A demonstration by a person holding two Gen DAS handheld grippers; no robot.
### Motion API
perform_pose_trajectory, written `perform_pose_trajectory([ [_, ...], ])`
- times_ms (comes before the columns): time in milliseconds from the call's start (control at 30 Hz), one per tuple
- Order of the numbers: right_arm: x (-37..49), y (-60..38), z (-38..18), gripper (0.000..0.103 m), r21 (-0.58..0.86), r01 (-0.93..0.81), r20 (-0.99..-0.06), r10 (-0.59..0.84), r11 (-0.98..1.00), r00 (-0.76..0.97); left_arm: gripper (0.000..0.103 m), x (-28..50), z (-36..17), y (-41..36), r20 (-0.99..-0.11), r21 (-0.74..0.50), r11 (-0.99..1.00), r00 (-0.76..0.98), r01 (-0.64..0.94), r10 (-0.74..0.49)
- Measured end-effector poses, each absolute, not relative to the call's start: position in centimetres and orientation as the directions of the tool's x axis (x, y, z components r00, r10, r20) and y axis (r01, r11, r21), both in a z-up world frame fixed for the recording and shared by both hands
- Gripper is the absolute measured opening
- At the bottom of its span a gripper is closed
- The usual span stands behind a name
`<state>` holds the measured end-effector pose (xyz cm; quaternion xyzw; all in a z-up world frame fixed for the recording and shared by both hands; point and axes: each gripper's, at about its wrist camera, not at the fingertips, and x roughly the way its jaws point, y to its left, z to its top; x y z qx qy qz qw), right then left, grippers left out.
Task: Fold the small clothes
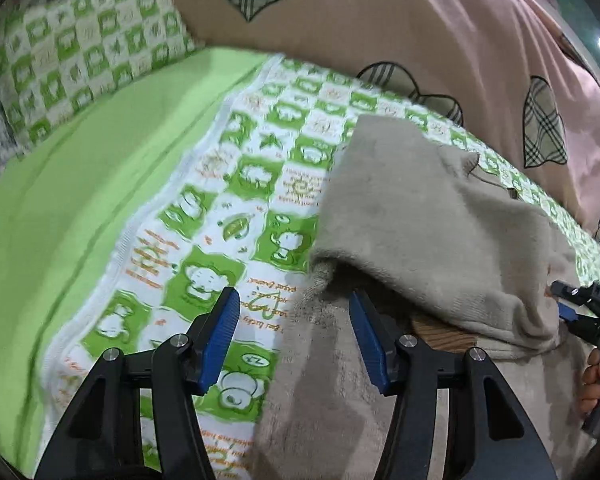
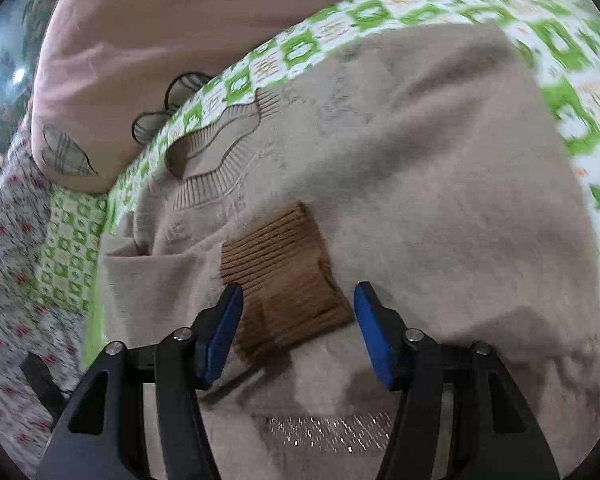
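Beige sweater (image 2: 440,184) spread on the green-checked bedsheet (image 1: 260,184), filling most of the right wrist view from 10 to 4 o'clock. Ribbed collar (image 2: 216,160) up at 10 o'clock, toward the pink quilt with plaid hearts (image 2: 140,40). Brown ribbed cuff (image 2: 284,276) lying on the body of the garment, just ahead of the right gripper (image 2: 298,312), so at least 1 sleeve judged already folded inward. Sparkly trim (image 2: 328,432) showing at 6 o'clock below that gripper.

Right gripper: blue pads (image 2: 224,328) spread wide, astride the cuff but clamping nothing. Left gripper (image 1: 294,320): jaws likewise parted, holding nothing, hovering at the sweater's edge where a turned-over flap (image 1: 420,220) overlaps the lower layer; a strip of brown rib peeking out beneath at 5 o'clock. Right gripper also glimpsed in the left wrist view at 3 o'clock, with the person's hand (image 1: 596,384) behind it.

Plain green sheet (image 1: 100,180) at 9 o'clock and a matching checked pillow (image 1: 80,52) at 11 o'clock in the left view; floral fabric (image 2: 12,280) at 8 o'clock in the right view.

Progress, as a judgement: roughly midway. Sleeve and 1 side seemingly tucked in; hem-to-collar fold not yet made, garment too broad for a finished bundle. Other sleeve's state unclear. Likely next: pinching the near hem with both grippers and carrying it toward 12 o'clock.
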<state>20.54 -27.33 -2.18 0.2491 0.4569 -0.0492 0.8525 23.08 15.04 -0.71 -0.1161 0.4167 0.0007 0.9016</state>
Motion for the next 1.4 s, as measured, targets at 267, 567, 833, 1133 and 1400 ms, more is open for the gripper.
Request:
perform_pose_trajectory([
  [267,17.3,-25.9,6.7,0.012,0.402,0.136,-0.641,0.172,0.906,0.748,0.034,26.8,-1.6,11.3,-0.778,-0.060,0.994,0.629,-0.086,0.008],
  [567,12.4,-31.5,5.8,0.012,0.355,0.269,-0.676,0.047,0.895,0.735,0.033,23.9,-1.4,11.1,-0.758,-0.101,0.977,0.650,-0.187,0.046],
  [833,12.4,-33.1,1.4,0.018,0.274,0.390,-0.800,-0.017,0.879,0.600,0.034,22.9,-1.4,12.7,-0.749,-0.222,0.955,0.661,-0.196,-0.038],
  [1133,18.0,-23.5,6.2,0.070,0.326,0.038,-0.699,0.214,0.945,0.682,0.034,22.2,-2.1,13.6,-0.703,-0.315,0.930,0.704,-0.187,-0.097],
  [1400,33.8,-13.1,1.6,0.079,0.485,-0.241,-0.723,0.541,0.841,0.430,0.036,22.0,-2.8,14.9,-0.662,-0.410,0.895,0.733,-0.178,-0.157],
])
